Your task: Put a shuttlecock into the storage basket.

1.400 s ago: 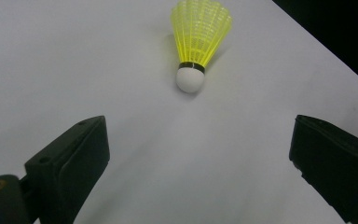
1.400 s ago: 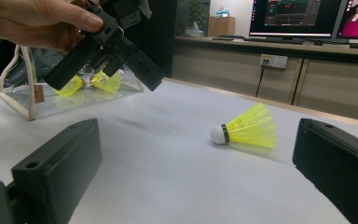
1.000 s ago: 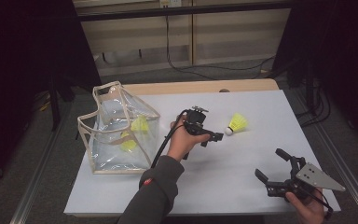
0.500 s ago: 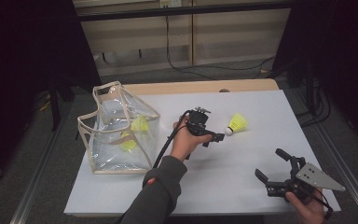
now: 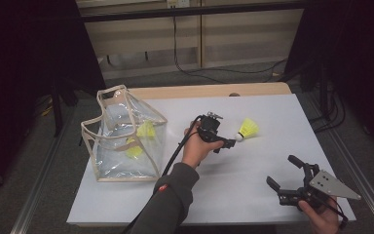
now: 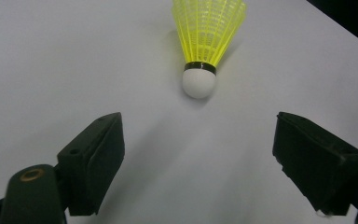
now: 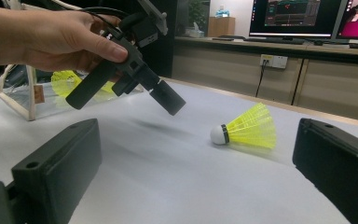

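Forearm and hand on our left side reach from the bottom of the high view toward the table's middle, and the left gripper (image 5: 226, 142) is tipped forward and down over the white tabletop (image 5: 253, 195). We see its jaws spread wide in the left gripper view, one at each lower corner, with bare table between them and nothing pinched. The loose shuttlecock (image 6: 206, 42) lies just ahead of that gap, apart from both jaws.

Our right hand (image 5: 321, 217) sits near the table's front right corner, and the right gripper (image 5: 285, 178) it holds is also spread, its jaws aimed back toward the middle and holding nothing.

We read the loose shuttlecock as lying on its side on the tabletop. Its long axis runs along the line of the left gripper's reach, the white cork end toward the jaws and the skirt flaring away. In the right gripper view it lies crosswise, cork to the left.

Its skirt is bright yellow mesh with fine ribs; a thin dark band separates it from the rounded white cork.

At the table's left stands a clear bag (image 5: 121, 146) with pale trim, holding more yellow shuttlecocks (image 5: 145, 130).
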Demonstrator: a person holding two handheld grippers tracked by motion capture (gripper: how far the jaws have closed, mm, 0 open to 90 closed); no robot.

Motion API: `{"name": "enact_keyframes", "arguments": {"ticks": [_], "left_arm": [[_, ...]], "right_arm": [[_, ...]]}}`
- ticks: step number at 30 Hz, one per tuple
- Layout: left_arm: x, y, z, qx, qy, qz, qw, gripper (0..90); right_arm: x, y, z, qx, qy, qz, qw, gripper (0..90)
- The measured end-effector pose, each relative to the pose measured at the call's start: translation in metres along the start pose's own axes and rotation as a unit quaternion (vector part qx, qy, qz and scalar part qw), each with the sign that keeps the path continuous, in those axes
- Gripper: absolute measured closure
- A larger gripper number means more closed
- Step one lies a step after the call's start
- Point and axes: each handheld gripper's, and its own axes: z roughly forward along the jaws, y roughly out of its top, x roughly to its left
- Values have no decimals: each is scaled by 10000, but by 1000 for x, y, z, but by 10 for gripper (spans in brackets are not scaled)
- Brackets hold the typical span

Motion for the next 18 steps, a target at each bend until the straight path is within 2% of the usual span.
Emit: {"name": "enact_keyframes", "arguments": {"ticks": [11, 18], "left_arm": [[2, 0, 6, 13, 110, 128, 9999, 250], [2, 1, 12, 9, -13, 222, 9998, 312]], "right_arm": [[0, 0, 0, -6, 0, -4, 10000, 10], [0, 0, 0, -6, -1, -6, 10000, 10]]}}
